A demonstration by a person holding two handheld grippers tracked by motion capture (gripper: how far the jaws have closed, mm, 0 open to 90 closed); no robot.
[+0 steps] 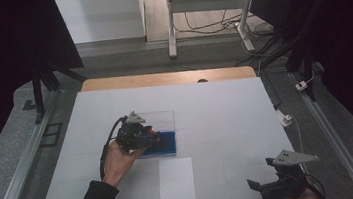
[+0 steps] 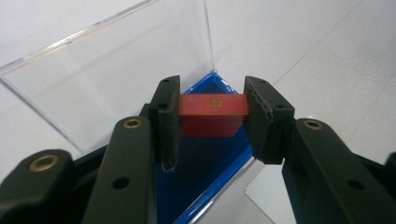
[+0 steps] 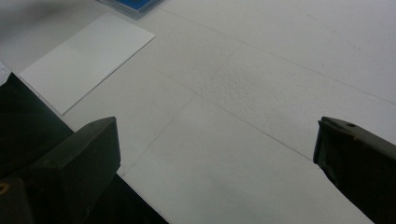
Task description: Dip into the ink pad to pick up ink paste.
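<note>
A small red block (image 2: 213,113) with a gold cross mark on its top sits between the pads of my left gripper (image 2: 212,122), which is shut on it. The block hangs over the blue-lined base (image 2: 205,182) of a clear plastic case whose lid (image 2: 121,79) stands up behind. From above, my left gripper (image 1: 154,136) is at the case (image 1: 161,141) in the middle of the white table, with the red block (image 1: 153,132) at its tip. My right gripper (image 1: 254,185) rests at the front right edge, its jaws wide open over bare table (image 3: 219,140).
A white sheet of paper (image 1: 176,181) lies flat at the table's front centre, also in the right gripper view as the paper (image 3: 84,60). A corner of the blue case (image 3: 133,4) shows at that view's top. Wooden table edge (image 1: 167,78) at the back; metal rails run along both sides.
</note>
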